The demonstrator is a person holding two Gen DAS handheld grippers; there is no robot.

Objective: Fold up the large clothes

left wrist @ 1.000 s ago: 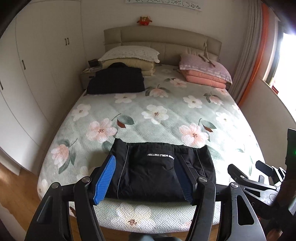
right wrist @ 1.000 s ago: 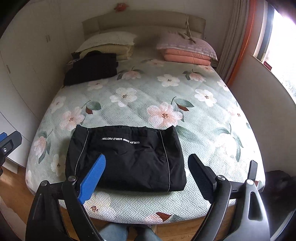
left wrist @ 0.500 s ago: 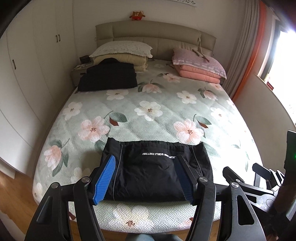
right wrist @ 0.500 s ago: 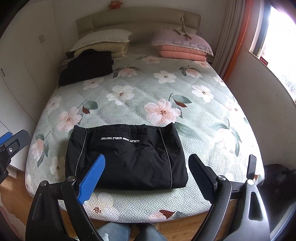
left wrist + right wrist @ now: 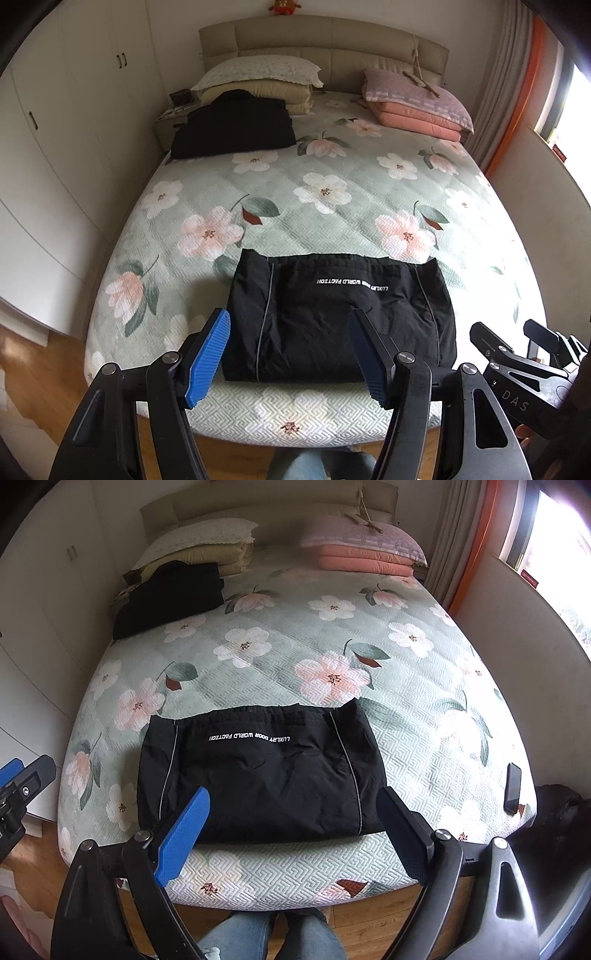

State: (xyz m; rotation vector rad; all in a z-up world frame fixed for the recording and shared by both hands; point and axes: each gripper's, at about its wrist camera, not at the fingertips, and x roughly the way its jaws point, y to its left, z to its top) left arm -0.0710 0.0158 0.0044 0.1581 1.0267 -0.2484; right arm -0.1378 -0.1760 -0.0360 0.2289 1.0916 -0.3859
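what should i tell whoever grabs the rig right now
Left gripper: open, empty, above the near edge of the bed.
Right gripper: open wider, empty, same spot.
Black jacket: folded into a rectangle at the foot of the bed, neither gripper touching it.
Second dark garment: lying by the pillows.
A phone lies at the right edge.
Left: one more fold or move the jacket away, probably.

A folded black garment with white lettering (image 5: 258, 771) lies flat near the foot edge of the bed with the green floral quilted cover (image 5: 424, 709). The right gripper (image 5: 295, 812) hangs above that edge, jaws wide apart and empty. A dark phone (image 5: 512, 788) rests at the bed's right edge.
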